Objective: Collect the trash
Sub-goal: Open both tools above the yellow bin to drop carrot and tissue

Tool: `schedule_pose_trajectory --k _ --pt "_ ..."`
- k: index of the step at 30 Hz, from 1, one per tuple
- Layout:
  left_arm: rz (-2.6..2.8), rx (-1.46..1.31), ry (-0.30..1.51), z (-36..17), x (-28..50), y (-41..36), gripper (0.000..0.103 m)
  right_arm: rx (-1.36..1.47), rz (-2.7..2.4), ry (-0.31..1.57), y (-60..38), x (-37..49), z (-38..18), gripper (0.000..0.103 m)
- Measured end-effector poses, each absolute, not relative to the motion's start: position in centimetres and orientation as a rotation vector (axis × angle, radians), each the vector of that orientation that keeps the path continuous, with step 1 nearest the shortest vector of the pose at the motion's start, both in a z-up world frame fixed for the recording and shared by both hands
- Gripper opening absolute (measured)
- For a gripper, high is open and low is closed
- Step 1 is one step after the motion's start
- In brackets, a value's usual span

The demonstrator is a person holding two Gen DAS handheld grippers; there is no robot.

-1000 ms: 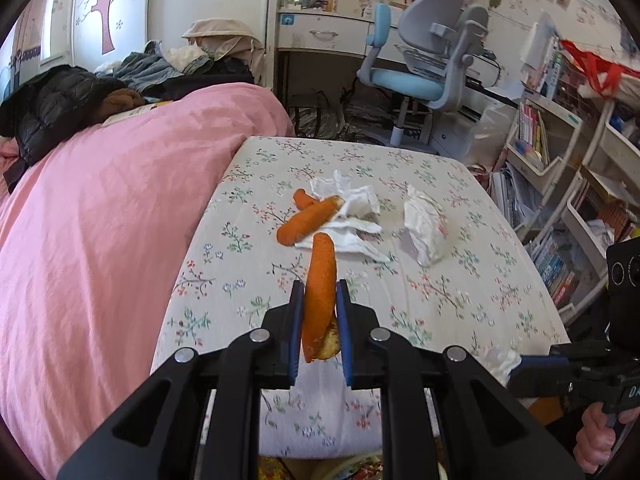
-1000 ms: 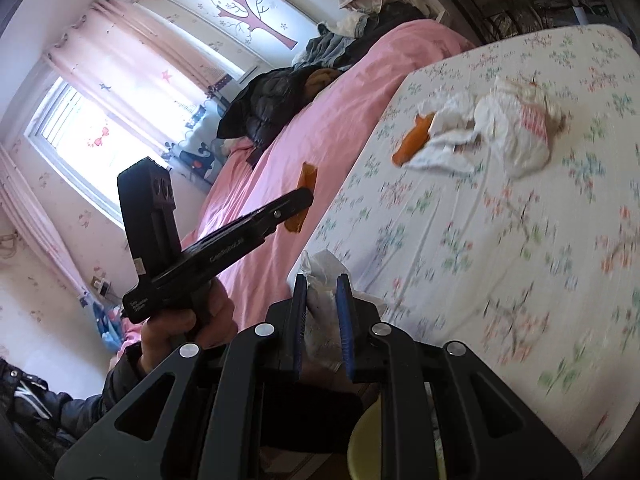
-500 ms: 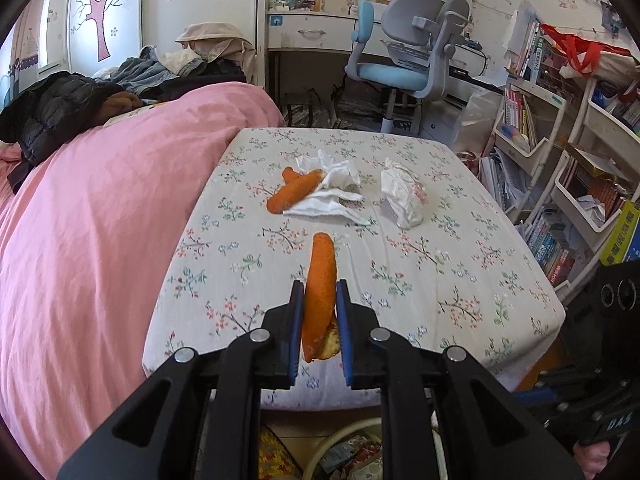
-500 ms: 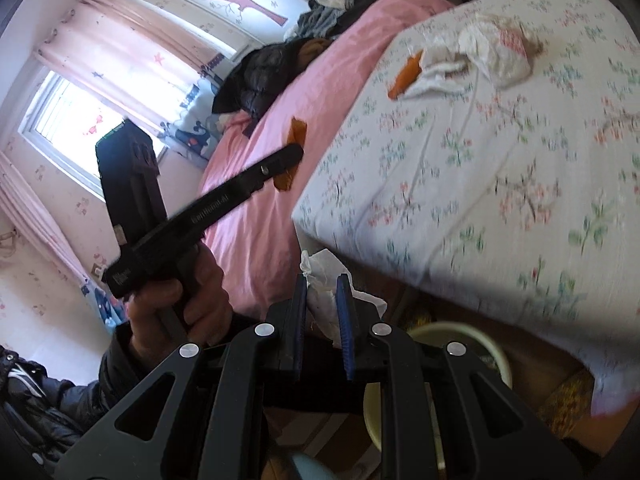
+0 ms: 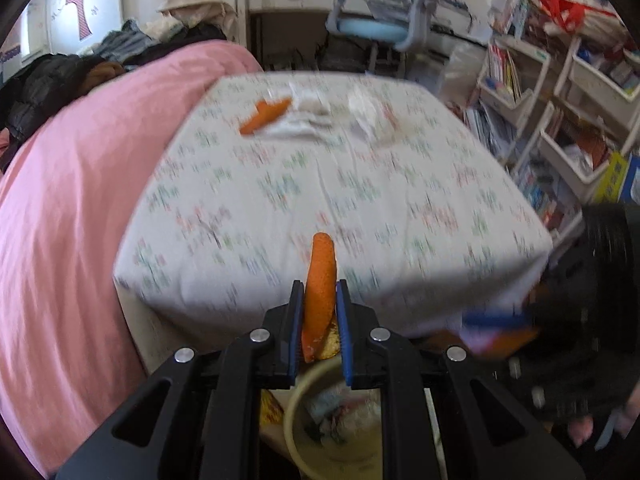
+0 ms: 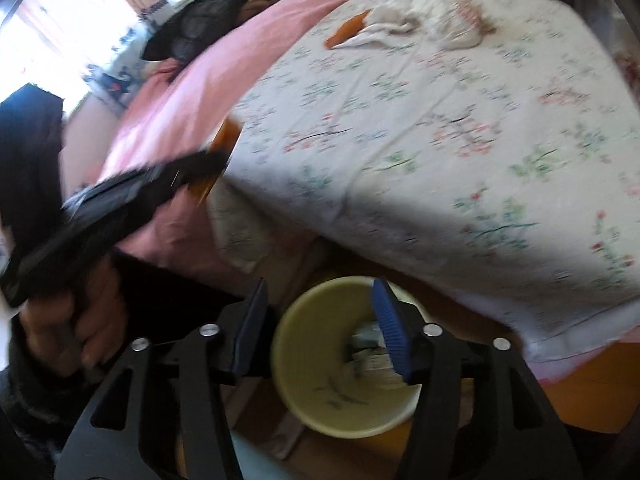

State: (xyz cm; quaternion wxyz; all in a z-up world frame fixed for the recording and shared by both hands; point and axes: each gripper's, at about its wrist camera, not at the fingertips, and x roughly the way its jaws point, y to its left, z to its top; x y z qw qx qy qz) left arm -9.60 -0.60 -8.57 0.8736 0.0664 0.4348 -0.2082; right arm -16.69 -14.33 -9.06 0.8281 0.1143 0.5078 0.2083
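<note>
Left tongs (image 5: 319,304): clamped on an orange carrot piece (image 5: 320,284), held upright between the blue pads, tip pointing up and forward. They sit past the near edge of the counter (image 5: 360,208), above a pale yellow bin (image 5: 296,412) on the floor; some wrappers visible inside.

Right tongs (image 6: 320,320): spread wide, nothing between the pads. Directly beneath them the same yellow bin (image 6: 304,364), trash lying at its bottom right.

Counter wears a white floral cloth. At its far end: another carrot piece (image 5: 264,116) touching crumpled white tissues (image 5: 308,120), a second tissue wad (image 5: 368,112) just beside. Frames are motion-blurred; finer detail cannot be told.

Room: pink bed (image 5: 72,184) flush along the counter's left side, dark jackets (image 5: 44,84) piled on it. Blue desk chair (image 5: 384,20) beyond the far end, bookshelves (image 5: 560,112) to the right.

Bin stands below the counter's near edge, in the gap where both tongs hang.
</note>
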Motion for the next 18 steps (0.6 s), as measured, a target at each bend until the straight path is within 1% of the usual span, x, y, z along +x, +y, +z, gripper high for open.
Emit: schedule_pose_trajectory --k 3,6,8,9,10,11,14,16,17,18 --pt "-0.446 0.168 0.973 -10.0 -11.3 -1.3 0.017 0.193 0.313 1.046 -15.1 -16.4 -9.0 0.069" --pt "-0.469 0.24 1.103 -12.8 -13.1 -2.7 0.017 0.176 0.193 0.989 -16.5 -16.1 -8.5 0.074" --pt "-0.463 0.301 1.139 -13.8 -13.6 -3.4 0.033 0.201 0.138 0.937 -17.6 -16.1 -7.9 0.077" --pt "-0.449 0.335 1.126 -13.8 -13.9 -3.8 0.056 0.215 0.111 0.909 -18.2 -16.2 -7.4 0.078" --pt "-0.437 0.342 1.096 -13.4 -14.0 -3.8 0.066 0.225 0.09 0.882 -18.8 -16.4 -7.0 0.078" --pt "-0.433 0.33 1.056 -12.7 -14.0 -3.7 0.066 0.228 0.072 0.855 -19.3 -16.3 -6.4 0.079" --pt "-0.409 0.239 0.966 -10.6 -13.4 -2.5 0.074 0.206 0.034 0.763 -20.2 -16.2 -4.0 0.084" --pt "-0.347 0.217 0.87 -9.1 -13.0 -1.7 0.083 0.171 0.022 0.699 -20.5 -15.8 -2.0 0.087" --pt "-0.318 0.203 0.819 -8.2 -12.6 -1.2 0.085 0.154 0.021 0.676 -20.5 -15.6 -1.0 0.087" --pt "-0.292 0.18 0.771 -7.3 -12.1 -0.7 0.09 0.137 0.021 0.657 -20.5 -15.0 -0.1 0.088"
